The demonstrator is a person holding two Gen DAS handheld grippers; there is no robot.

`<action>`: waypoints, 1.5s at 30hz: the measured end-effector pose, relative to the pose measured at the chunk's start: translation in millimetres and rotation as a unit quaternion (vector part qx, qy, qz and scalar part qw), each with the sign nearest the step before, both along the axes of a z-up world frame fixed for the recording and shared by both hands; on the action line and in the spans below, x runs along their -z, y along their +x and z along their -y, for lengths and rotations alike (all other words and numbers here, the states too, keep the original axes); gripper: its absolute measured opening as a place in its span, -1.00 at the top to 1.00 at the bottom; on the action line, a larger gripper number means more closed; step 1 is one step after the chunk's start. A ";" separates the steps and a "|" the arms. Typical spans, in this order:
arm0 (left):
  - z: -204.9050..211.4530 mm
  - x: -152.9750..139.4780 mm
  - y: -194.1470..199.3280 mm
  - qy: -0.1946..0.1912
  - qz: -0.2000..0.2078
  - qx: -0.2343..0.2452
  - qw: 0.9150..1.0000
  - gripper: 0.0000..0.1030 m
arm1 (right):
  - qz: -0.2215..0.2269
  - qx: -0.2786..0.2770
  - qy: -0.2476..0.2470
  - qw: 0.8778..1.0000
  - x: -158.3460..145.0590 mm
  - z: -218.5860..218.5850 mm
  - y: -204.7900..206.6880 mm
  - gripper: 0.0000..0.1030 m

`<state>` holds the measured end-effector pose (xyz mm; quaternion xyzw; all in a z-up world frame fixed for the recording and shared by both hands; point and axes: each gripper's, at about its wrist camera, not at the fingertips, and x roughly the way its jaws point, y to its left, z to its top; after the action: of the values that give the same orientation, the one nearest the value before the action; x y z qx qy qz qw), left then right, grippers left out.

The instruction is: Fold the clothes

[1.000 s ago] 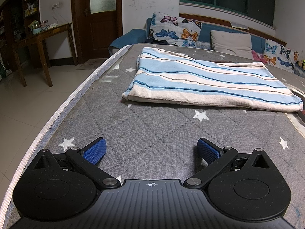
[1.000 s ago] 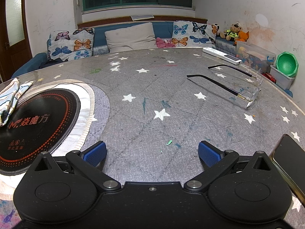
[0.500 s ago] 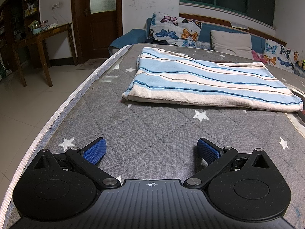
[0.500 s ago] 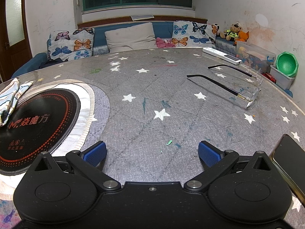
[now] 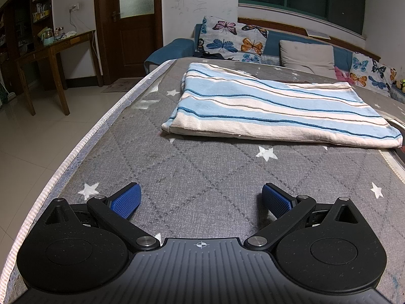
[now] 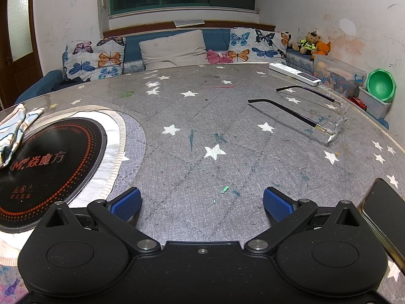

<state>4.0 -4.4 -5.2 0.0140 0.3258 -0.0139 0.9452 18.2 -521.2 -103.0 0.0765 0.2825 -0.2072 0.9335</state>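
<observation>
Both grippers rest low over the grey star-patterned surface [image 5: 215, 174] with jaws spread wide and holding nothing: the left gripper [image 5: 201, 198] and the right gripper [image 6: 202, 201]. The folded blue-and-white striped towel [image 5: 273, 109] lies flat on the surface, well ahead of the left gripper. Beside the right gripper lie a black round induction cooktop [image 6: 48, 164], a pair of rimless glasses [image 6: 316, 111] and a smartphone [image 6: 384, 210], all apart from its jaws.
</observation>
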 end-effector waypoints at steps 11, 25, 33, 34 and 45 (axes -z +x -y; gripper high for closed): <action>-0.1 0.1 0.0 0.000 0.000 0.000 1.000 -0.99 | 0.000 0.000 0.000 1.000 -1.2 -1.6 -0.7 -1.00; -0.1 0.1 0.0 0.000 0.000 0.000 1.000 -0.99 | 0.000 0.000 0.000 1.000 0.8 2.5 0.4 -1.00; -0.1 0.1 0.0 0.000 0.000 0.000 1.000 -0.99 | 0.000 0.000 0.000 1.000 -1.9 -2.1 -1.4 -1.00; -0.1 0.1 0.0 0.000 0.000 0.000 1.000 -0.99 | 0.000 0.000 0.000 1.000 -2.0 -2.3 -1.4 -1.00; -0.1 0.1 -0.1 0.000 0.000 0.000 1.000 -0.99 | 0.000 0.000 0.000 1.000 -3.1 -4.4 -2.2 -1.00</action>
<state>3.9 -4.3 -5.3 0.0140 0.3259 -0.0140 0.9452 16.0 -516.8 -99.9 0.0766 0.2825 -0.2072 0.9335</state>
